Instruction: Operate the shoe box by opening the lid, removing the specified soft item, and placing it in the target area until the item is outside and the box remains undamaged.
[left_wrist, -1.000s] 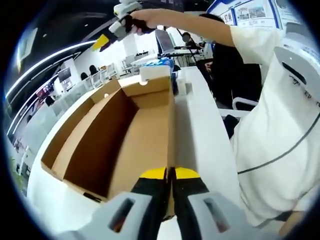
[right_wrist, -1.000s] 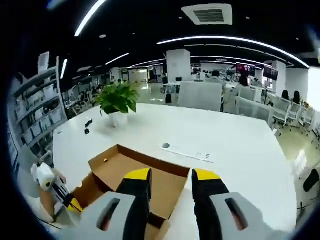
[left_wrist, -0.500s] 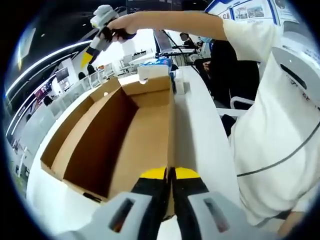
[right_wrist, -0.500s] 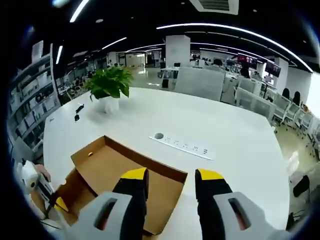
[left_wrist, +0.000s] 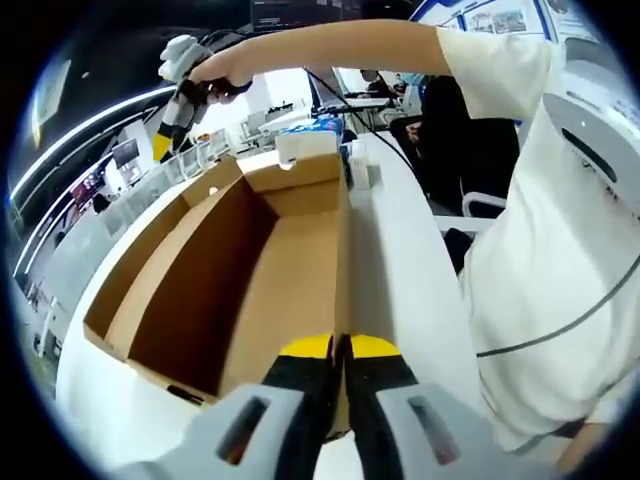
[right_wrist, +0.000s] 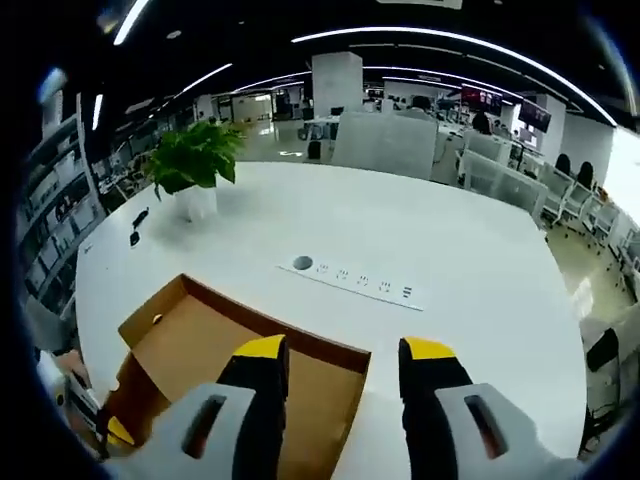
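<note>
The brown cardboard shoe box (left_wrist: 230, 260) lies open on the white table, its inside showing bare cardboard. My left gripper (left_wrist: 338, 350) is shut on the box's near side wall, whose edge runs between its yellow tips. In the left gripper view my right gripper (left_wrist: 178, 85) is held high in a hand, over the box's far left corner. In the right gripper view my right gripper (right_wrist: 345, 352) stands open with nothing between its jaws, above the box (right_wrist: 190, 345). The left gripper (right_wrist: 100, 428) shows at the box's lower left edge.
A potted green plant (right_wrist: 190, 160) and a white power strip (right_wrist: 355, 282) sit on the table (right_wrist: 470, 260) beyond the box. A white object (left_wrist: 305, 145) stands past the box's far end. A person in white (left_wrist: 560, 260) is close on the right.
The right gripper has swung left and lower over the box's far corner, its view moving out over the box and table. The left gripper has kept its hold.
</note>
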